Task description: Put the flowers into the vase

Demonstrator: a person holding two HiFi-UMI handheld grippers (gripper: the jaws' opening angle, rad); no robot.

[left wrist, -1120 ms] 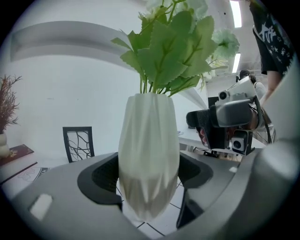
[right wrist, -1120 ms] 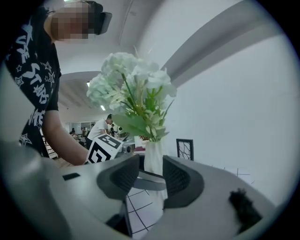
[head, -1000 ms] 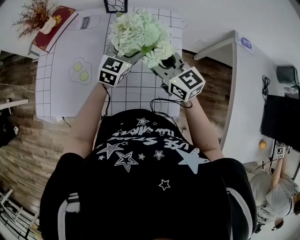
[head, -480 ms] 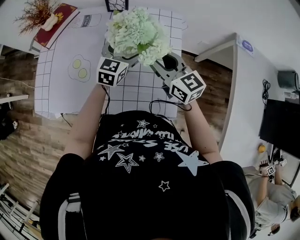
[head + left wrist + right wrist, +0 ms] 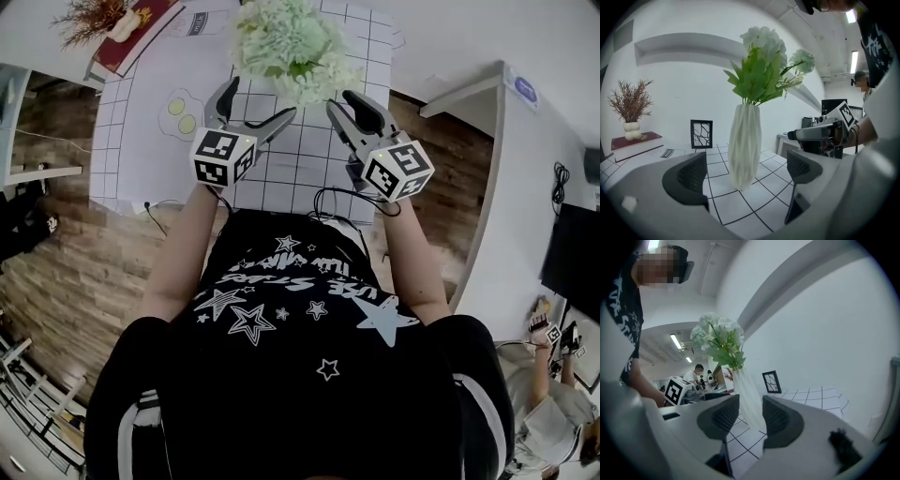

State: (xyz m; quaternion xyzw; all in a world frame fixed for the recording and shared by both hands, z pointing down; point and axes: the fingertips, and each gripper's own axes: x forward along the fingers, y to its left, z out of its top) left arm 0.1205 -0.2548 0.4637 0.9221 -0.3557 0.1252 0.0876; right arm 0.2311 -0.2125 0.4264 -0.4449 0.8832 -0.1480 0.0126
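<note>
Both grippers pull back from the bouquet. A second ago they were tucked up against the blooms, and now they sit clear of them, nearer the person. The left gripper (image 5: 260, 101) has just been opening its jaws, and they stand spread wide with nothing between them. Its own view looks straight through the gap at the vase (image 5: 744, 145), which stands apart on the gridded table (image 5: 300, 173).

The right gripper (image 5: 349, 101) is let go too. Its pads have a narrow gap between them that is empty, with the vase showing beyond.

The flowers (image 5: 292, 42) are in, folks! Stems go down the neck and green leaves fan out above the rim, with pale blooms on top. From the head view the bouquet sits at twelve o'clock, the left gripper off its seven o'clock and the right off its five o'clock. The vase stands upright, with a small framed picture (image 5: 701, 133) behind it at its nine o'clock.

Judging by this, the job looks done: flowers seated, both grips off, no loose stem in sight. At most the grippers still need to clear away, or give a small nudge if the bunch leans.
</note>
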